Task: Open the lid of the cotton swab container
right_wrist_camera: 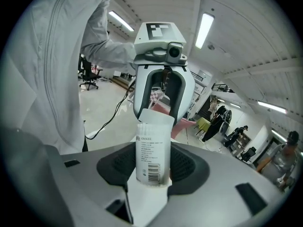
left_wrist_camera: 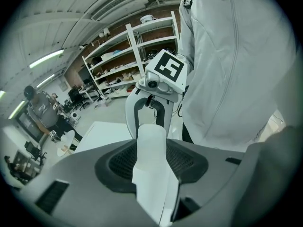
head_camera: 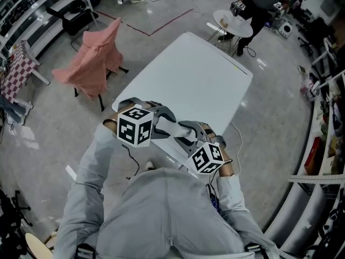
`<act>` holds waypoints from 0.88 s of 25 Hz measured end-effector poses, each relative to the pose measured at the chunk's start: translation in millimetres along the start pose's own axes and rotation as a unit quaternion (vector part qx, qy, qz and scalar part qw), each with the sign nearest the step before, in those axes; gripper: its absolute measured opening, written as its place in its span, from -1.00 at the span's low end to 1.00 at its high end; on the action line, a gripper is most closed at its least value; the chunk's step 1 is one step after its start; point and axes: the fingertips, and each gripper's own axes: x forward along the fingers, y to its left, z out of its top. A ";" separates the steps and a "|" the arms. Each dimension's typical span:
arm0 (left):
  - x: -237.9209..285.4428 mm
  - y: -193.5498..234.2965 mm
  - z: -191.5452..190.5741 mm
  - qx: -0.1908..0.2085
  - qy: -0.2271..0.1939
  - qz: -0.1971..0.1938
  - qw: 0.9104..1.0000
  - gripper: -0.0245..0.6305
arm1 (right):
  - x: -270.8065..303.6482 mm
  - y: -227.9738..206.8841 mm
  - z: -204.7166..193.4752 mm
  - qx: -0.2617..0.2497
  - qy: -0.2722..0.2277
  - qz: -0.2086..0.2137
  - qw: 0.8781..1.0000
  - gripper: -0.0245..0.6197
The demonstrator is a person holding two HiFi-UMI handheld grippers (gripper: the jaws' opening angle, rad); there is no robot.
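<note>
From above, my left claw and my right claw point at each other. Their tips meet over the near edge of the white table, with my jacket just behind them. Ahead of the claws the tabletop runs away to its far corner. Left of the left claw the floor lies open as far as a chair draped in pink cloth, well apart. A cable hangs off the table's edge just beyond the right claw. The claws cover whatever is between them here.

In the left gripper view, the container stands upright between my jaws with its plain white side toward me. The jaws are closed on its sides. Straight past it the right claw faces me, near, its arch rising just behind the container's top. My jacket fills the right side, close. To the left, the table's edge and the floor lead off to shelves well away.

In the right gripper view, the same container stands upright between my jaws with its label and barcode toward me. These jaws are clamped on its sides too. The clear lid sits on its top end. The left claw's arch rises directly behind the lid. My jacket crowds the left side. To the right of the claw the room opens out.
</note>
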 end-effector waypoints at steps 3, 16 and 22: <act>-12.4 10.4 0.6 -0.002 -0.018 0.021 1.000 -0.29 | 0.6 -9.0 5.2 0.023 -0.017 -0.005 1.000 -0.26; -44.7 42.2 29.4 -0.044 -0.141 0.145 0.978 -0.66 | -10.3 -7.7 8.5 0.114 -0.075 0.014 0.991 -0.26; -57.4 61.3 38.2 -0.070 -0.192 0.184 0.961 -0.67 | -18.0 -11.5 31.7 0.121 -0.119 0.017 0.985 -0.26</act>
